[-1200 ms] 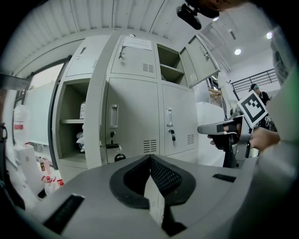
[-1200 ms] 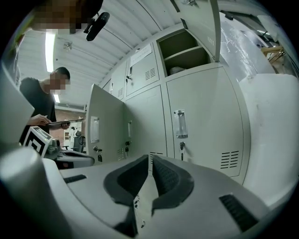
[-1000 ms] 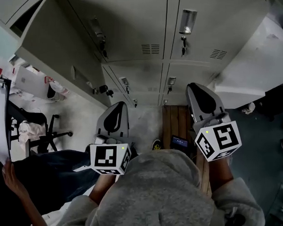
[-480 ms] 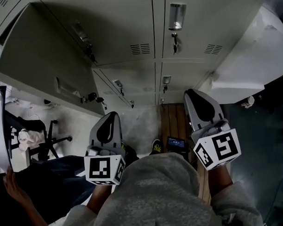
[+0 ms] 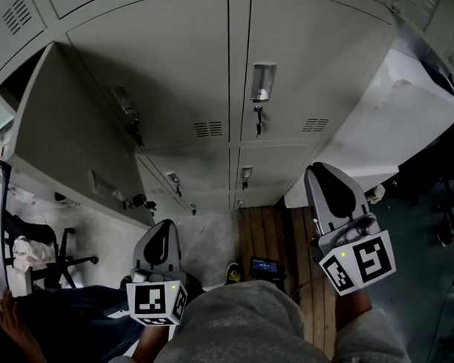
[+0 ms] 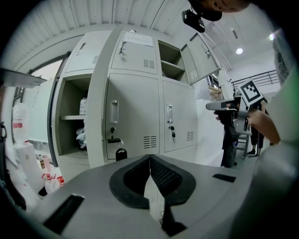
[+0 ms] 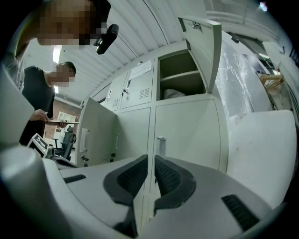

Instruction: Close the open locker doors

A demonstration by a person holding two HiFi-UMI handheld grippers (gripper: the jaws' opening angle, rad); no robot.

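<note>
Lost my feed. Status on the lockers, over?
Left gripper shut, empty; right gripper slightly apart, empty. Left locker door open, untouched. Upper door open too. Path looks clear.

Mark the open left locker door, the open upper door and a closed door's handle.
Open left locker door [image 5: 65,130]: head view, its flat face.
Open upper door [image 7: 205,51]: right gripper view, panel middle.
Closed door's handle [image 5: 262,81]: head view, its metal plate.

Lockers [image 5: 290,67] pale grey; marker cubes [image 5: 154,301] black-and-white squares; floor planks [image 5: 264,234] brown; sweatshirt [image 5: 244,326] grey.

Matt grey painted-metal lockers [image 5: 305,68], over a wooden plank floor [image 5: 266,234].
</note>
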